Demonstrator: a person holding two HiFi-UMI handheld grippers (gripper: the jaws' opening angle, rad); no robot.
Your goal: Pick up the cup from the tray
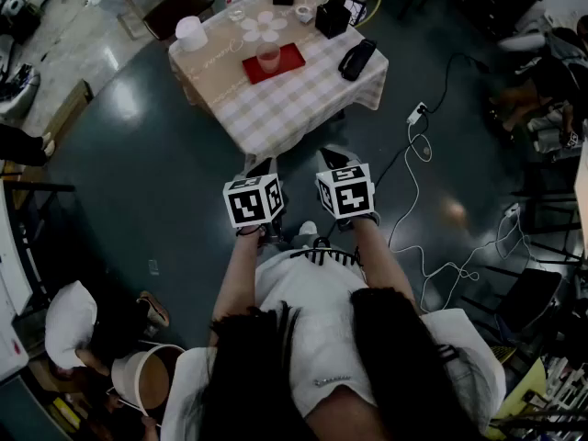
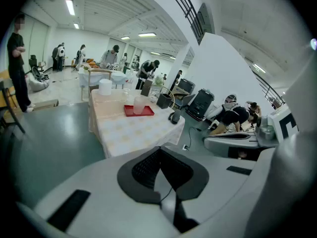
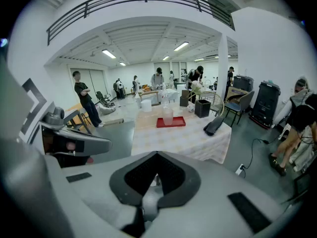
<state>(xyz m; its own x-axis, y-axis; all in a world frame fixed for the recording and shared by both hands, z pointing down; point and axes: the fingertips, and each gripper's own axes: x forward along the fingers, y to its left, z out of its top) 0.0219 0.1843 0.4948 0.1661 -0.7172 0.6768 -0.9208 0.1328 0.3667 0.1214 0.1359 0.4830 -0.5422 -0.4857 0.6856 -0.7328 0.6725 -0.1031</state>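
- On table (image 1: pixel 303 104) with checked cloth, upper centre of head view: red tray (image 1: pixel 290 55), with translucent cup (image 1: pixel 268 58) upright on it, toward left part of tray.
- Left gripper (image 2: pixel 160 150): jaws together, tip to tip, nothing between them.
- Seen from left gripper view: cup and tray well ahead on table, above jaw tips and slightly left of them in frame.
- Right gripper (image 3: pixel 157 155): jaws pressed together, nothing held.
- Seen from right gripper view: cup and tray well ahead, almost straight above jaw tips, a shade to right.
- Head view: both grippers side by side, near each other without touching, tilted downward and aimed toward table, over dark floor (image 1: pixel 165 182) short of table's near edge.
- Both grippers well apart from cup, tray and table.
- Also on table: white cylindrical container (image 1: pixel 191 32) near left corner, left of tray and apart from it; black flat object (image 1: pixel 356 59) right of tray, near right edge; white flower-shaped mat (image 1: pixel 265 26) just behind tray; black box (image 1: pixel 332 18) further back to right.
- On floor right of table: power strip (image 1: pixel 416 113) with white cable (image 1: pixel 411 186) trailing toward person.
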